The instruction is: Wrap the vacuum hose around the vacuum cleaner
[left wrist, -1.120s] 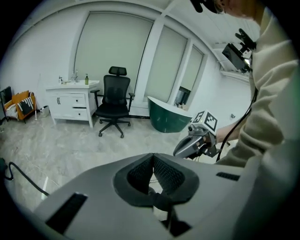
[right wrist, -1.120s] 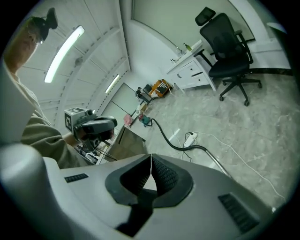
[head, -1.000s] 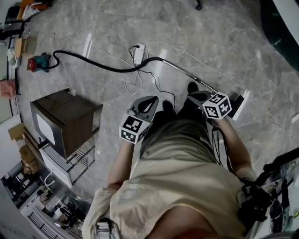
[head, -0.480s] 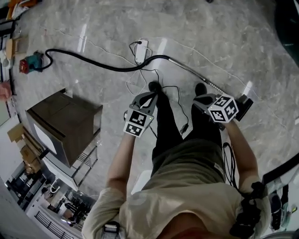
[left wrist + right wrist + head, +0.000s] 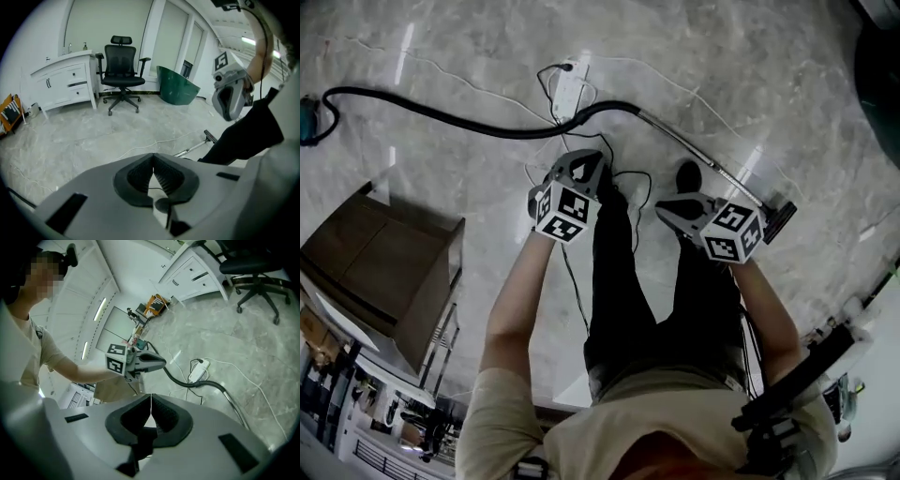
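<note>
Okay, status from my end. Left gripper (image 5: 153, 157): jaws fully together, pads meeting tip to tip, nothing between them. Right gripper (image 5: 151, 399): same, jaws closed and empty. The person holds both out in front over the marble floor (image 5: 469, 47), one above each leg, angled down.

Vacuum hose (image 5: 502, 132) lies flat on the floor, not wrapped on anything. In head view I see it as a black line from the far left edge, sagging in a shallow curve and passing just beside the white power strip (image 5: 567, 89) and its thin cords. There it joins the metal wand (image 5: 694, 155), which slants down-right to the floor head (image 5: 778, 220), just beside the right gripper's marker cube. The left gripper's tip is near the bend where hose meets wand, but apart from it. I see no contact from either gripper.

Vacuum cleaner (image 5: 307, 120) — only a teal sliver at the left edge of head view, at the hose's far end, well apart from both grippers.

Brown cabinet (image 5: 375, 272) stands on the person's left. The left gripper view also shows a black office chair (image 5: 123, 65), a white sideboard (image 5: 65, 79) and a green tub (image 5: 178, 91) across the room.
</note>
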{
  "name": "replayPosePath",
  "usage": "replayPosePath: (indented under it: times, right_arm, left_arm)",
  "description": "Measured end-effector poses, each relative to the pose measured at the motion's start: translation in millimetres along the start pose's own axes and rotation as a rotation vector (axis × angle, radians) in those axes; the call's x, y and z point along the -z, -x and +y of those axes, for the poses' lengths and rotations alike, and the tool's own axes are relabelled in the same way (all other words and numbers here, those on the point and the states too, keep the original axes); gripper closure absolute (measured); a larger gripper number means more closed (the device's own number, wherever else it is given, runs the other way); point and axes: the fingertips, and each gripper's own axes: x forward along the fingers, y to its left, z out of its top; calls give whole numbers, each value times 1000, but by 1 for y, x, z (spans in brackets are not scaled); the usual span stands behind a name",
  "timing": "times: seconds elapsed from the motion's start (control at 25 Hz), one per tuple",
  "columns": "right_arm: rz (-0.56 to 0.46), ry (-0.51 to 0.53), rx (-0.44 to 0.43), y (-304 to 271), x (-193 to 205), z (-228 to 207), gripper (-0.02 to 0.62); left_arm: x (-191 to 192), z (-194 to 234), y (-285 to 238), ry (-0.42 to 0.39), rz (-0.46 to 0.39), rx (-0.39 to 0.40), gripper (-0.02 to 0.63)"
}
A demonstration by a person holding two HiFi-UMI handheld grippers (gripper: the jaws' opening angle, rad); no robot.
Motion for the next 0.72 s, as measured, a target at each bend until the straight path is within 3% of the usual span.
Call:
replayPosePath:
  times: [0.2, 0.48, 0.64, 0.72]
  right_arm:
    - [-33, -39, 18, -19, -14, -61, 589]
    - [-71, -254, 55, -21, 45, -171, 591]
    - [-123, -375, 99, -4, 77, -214, 589]
    - [-175, -444, 107, 4, 83, -233, 591]
  left_arm:
    - [61, 38, -79, -28, 80, 3, 600]
    - [120, 35, -224, -101, 176, 106, 593]
    - [147, 39, -302, -186, 304, 187, 357]
    - [158, 46, -335, -263, 375, 208, 297]
